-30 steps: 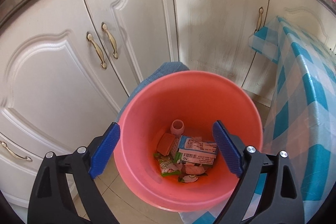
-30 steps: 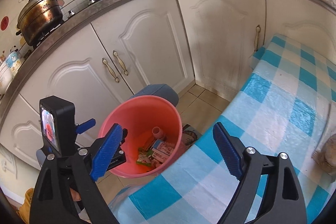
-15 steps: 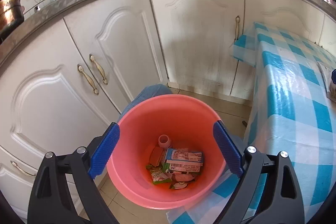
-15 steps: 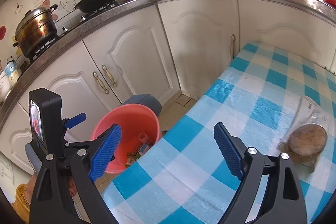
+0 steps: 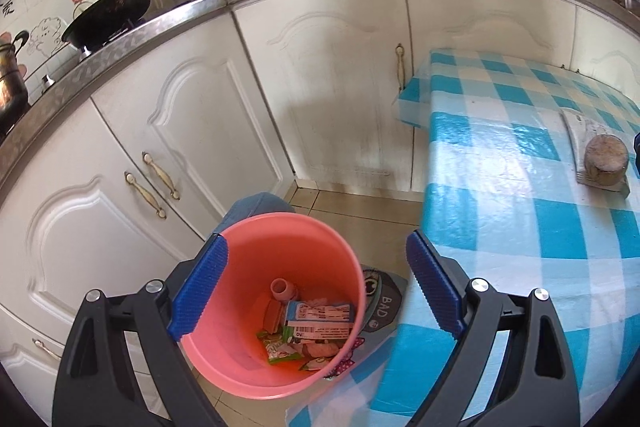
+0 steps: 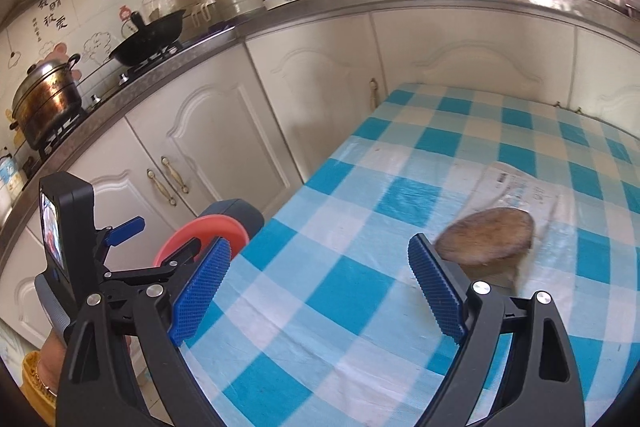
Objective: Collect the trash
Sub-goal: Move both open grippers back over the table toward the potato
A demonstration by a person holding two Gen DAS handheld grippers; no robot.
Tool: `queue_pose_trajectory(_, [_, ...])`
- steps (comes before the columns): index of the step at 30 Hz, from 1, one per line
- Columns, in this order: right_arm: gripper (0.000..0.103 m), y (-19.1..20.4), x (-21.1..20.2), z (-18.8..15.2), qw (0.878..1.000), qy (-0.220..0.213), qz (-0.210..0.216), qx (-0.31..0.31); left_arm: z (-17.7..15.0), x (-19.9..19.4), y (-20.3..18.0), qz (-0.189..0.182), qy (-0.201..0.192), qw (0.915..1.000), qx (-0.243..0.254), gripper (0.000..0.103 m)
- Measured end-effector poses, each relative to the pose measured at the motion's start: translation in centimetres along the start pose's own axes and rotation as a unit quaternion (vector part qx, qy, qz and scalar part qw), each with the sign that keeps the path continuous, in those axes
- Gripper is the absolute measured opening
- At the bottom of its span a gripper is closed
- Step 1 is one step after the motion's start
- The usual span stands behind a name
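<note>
right gripper (image 6: 316,291) swings from bucket (image 5: 276,303) to table (image 6: 360,227) - both wide, empty - next: grab brown lump (image 6: 486,241)

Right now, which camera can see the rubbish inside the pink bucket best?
The left wrist view. It looks down into the pink bucket, so the carton and wrappers at the bottom show. The right wrist view catches only a bit of the bucket's rim beyond the table edge, none of its inside.
</note>
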State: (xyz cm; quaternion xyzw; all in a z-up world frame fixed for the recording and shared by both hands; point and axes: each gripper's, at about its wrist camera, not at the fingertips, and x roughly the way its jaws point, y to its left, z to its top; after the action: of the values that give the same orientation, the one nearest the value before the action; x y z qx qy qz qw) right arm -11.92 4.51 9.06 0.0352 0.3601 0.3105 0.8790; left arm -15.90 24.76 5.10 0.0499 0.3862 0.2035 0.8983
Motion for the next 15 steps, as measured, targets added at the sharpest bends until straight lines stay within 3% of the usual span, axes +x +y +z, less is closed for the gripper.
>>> queue_pose_trajectory(15, [0.090,-9.4,-3.9,-1.6,0.995,-0.025,-0.045,0.088,1.0,-1.9,-7.4,-0.039,-0.012,0.9969,0.068,0.091])
